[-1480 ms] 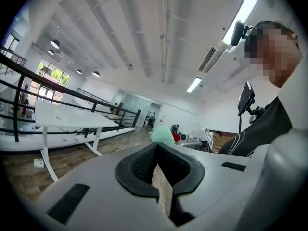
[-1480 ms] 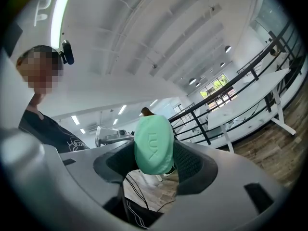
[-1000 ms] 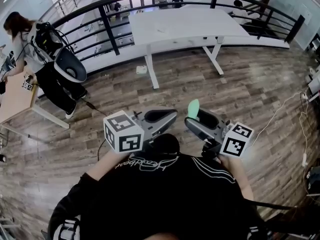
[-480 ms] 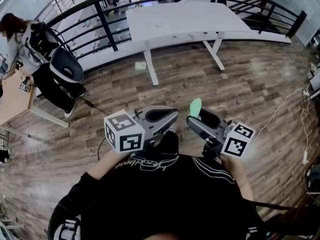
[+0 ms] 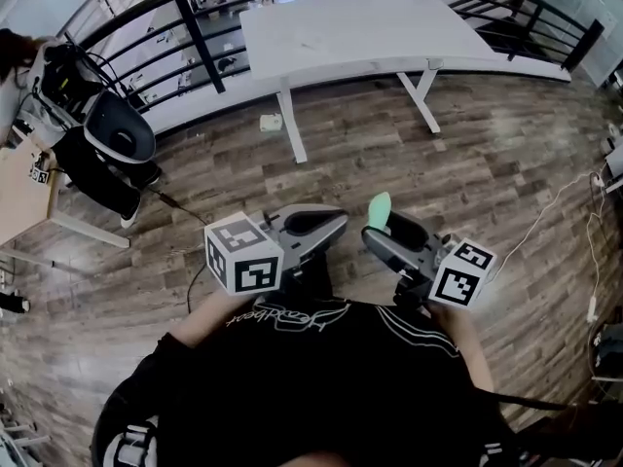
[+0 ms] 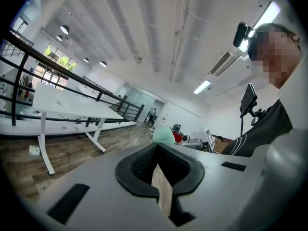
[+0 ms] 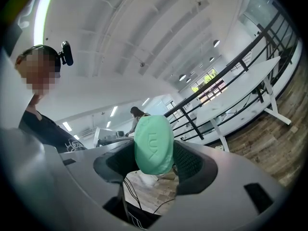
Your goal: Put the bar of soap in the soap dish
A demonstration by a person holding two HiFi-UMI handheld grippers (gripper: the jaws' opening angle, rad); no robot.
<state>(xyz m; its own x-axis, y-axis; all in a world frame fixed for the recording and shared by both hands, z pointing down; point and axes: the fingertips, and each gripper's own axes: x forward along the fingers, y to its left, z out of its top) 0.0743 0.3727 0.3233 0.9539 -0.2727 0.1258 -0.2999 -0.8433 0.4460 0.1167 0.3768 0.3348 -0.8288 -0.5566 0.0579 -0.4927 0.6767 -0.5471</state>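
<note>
A pale green oval bar of soap stands on edge between the jaws of my right gripper, which is shut on it. In the right gripper view the soap fills the gap of the right gripper, stamped face toward the camera. My left gripper is held beside it at chest height, shut with nothing in it. From the left gripper view, the left gripper shows its pads together, and the soap peeks over them. No soap dish shows in any view.
Both grippers hover over a wood-plank floor, close to the person's black-clad torso. A long white table stands ahead by a black railing. A chair and wooden desk sit left; cables trail right.
The head view has tipped slightly, so the table and floor slide up and the person at the far left drops almost out of frame. Both grippers hold their places; the soap stays gripped.
</note>
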